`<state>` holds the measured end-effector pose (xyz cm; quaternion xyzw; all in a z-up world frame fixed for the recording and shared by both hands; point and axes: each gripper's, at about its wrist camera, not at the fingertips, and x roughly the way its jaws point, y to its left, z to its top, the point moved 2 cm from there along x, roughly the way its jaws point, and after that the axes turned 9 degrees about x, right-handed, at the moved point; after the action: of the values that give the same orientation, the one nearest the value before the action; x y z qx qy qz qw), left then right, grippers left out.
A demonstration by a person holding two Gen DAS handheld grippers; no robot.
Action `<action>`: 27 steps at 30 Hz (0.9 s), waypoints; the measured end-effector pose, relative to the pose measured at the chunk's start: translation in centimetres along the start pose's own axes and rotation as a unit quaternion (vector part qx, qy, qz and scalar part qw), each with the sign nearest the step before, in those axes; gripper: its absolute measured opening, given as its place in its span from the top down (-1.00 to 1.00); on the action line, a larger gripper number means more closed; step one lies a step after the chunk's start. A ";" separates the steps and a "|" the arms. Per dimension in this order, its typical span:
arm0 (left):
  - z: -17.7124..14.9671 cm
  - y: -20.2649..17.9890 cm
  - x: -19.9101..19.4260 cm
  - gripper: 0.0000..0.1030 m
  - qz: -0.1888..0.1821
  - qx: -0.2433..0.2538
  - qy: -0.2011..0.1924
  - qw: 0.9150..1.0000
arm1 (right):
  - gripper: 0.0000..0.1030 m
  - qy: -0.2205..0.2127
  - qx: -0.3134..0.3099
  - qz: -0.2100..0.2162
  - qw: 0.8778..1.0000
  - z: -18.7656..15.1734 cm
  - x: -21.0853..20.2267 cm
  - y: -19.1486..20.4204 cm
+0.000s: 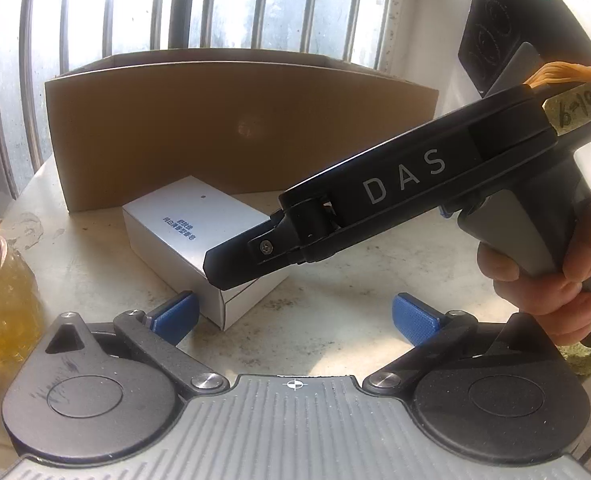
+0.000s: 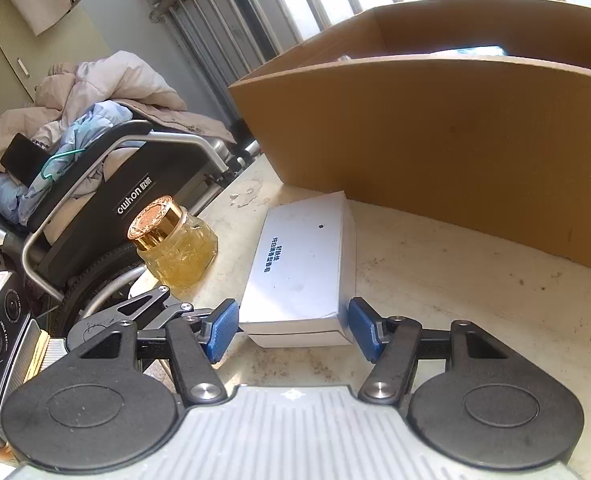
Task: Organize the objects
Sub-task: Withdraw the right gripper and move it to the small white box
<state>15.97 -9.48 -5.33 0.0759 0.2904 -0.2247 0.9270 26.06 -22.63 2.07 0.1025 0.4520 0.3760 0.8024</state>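
A white box (image 2: 299, 264) with blue print lies on the pale table (image 2: 475, 288), in front of a large cardboard carton (image 2: 435, 140). My right gripper (image 2: 294, 328) is shut on the white box's near end, a blue pad flat against each side. From the left wrist view the white box (image 1: 191, 220) is partly covered by the right gripper's black finger (image 1: 235, 260), which reaches in from the right. My left gripper (image 1: 295, 316) stands open just short of the box, with only bare table between its pads. I cannot tell whether the box is lifted.
A glass jar (image 2: 179, 248) of yellow contents with a gold lid stands left of the white box, near the table edge. A hand (image 1: 543, 280) holds the right gripper's handle. Beyond the table edge stands a wheelchair (image 2: 107, 200) piled with clothes. Barred windows are behind the carton (image 1: 235, 128).
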 end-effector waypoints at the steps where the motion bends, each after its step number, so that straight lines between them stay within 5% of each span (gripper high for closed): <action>1: 0.0 -0.7 0.3 -1.00 -0.010 0.005 0.001 1.000 | -0.26 -0.006 0.004 -0.005 1.000 -0.3 -0.6 -0.4; 8: 0.5 -5.2 0.7 -0.99 -0.096 0.045 -0.003 0.994 | -0.25 -0.064 0.108 -0.005 0.992 -2.0 -5.1 -5.3; 14: 1.8 -2.9 -0.3 -0.99 -0.056 0.063 -0.048 0.995 | -0.25 -0.119 0.203 0.024 0.972 -3.5 -8.2 -8.5; 19: 4.2 0.5 0.5 -0.99 -0.017 0.030 -0.030 0.999 | -0.40 -0.110 0.242 0.067 0.962 -3.5 -7.8 -9.0; 27: 5.4 3.4 2.8 -0.99 -0.061 -0.005 -0.018 0.998 | -0.53 -0.076 0.298 0.110 0.945 -2.9 -5.4 -9.7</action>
<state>22.30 -9.02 -2.45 0.0496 0.2793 -0.2809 0.9169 27.00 -33.62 -0.94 0.4139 0.4670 0.3012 0.7210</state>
